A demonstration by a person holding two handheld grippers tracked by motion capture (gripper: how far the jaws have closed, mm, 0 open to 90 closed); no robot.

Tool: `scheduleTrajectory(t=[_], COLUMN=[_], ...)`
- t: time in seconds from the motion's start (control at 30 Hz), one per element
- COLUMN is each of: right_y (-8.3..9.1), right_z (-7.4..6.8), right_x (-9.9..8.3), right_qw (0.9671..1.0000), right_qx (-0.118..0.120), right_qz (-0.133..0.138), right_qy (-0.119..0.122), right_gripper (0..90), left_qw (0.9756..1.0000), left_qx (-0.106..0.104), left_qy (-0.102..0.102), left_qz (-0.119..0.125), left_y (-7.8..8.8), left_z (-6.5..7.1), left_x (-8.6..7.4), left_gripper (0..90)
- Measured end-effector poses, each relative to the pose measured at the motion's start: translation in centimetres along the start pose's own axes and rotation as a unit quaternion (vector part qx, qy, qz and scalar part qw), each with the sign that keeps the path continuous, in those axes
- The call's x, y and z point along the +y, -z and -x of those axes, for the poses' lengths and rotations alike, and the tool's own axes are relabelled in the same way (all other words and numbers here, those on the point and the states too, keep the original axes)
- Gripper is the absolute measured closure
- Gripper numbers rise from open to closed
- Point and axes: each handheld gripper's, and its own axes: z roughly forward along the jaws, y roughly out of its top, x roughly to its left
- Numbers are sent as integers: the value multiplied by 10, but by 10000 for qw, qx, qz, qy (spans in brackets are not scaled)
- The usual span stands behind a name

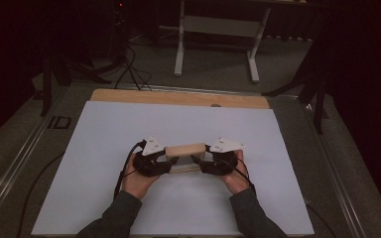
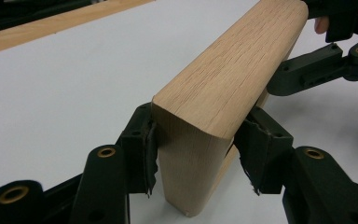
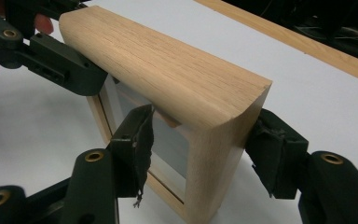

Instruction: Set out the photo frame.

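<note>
A: Where is the frame (image 1: 185, 150)?

B: Upright on the white sheet (image 1: 99, 148), mid-table, between your two hands; its thick wooden top runs from one gripper to the other.

A: And the fingers?

B: Your left gripper (image 2: 196, 142) straddles one end — pads against both faces; your right gripper (image 3: 205, 140) clasps the other end the same way.
</note>
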Motion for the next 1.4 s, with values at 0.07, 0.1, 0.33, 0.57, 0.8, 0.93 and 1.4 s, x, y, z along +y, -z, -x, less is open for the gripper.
scheduleTrajectory(t=[0.07, 0.1, 0.33, 0.57, 0.8, 0.93, 1.4], right_y=[-1, -1, -8, -8, -15, -17, -20], right_z=[0, 0, 0, 4, 4, 2, 1], right_x=[1, 1, 1, 4, 3, 4, 3], right_qw=[10000, 10000, 9999, 9997, 9997, 9998, 9998], right_qx=[-7, -7, -108, -232, -213, -193, -201], right_qz=[7, 7, -36, -24, -59, -61, -54], right_qy=[-22, -22, 9, -38, -93, -79, -79], right_gripper=[423, 423, 430, 443, 445, 445, 458], left_qw=[10000, 10000, 9998, 9997, 9998, 9998, 9997], left_qx=[36, 36, 127, 160, 159, 182, 52], left_qy=[-21, -21, -116, -91, -42, -19, 172], left_qz=[36, 36, 95, 143, 83, 72, 180], left_y=[-1, -1, -5, -10, -10, -9, -13], left_z=[-2, -2, -9, -9, -15, -17, -24], left_x=[0, 0, 5, 8, 6, 6, 3], left_gripper=[496, 490, 457, 457, 450, 437, 412])
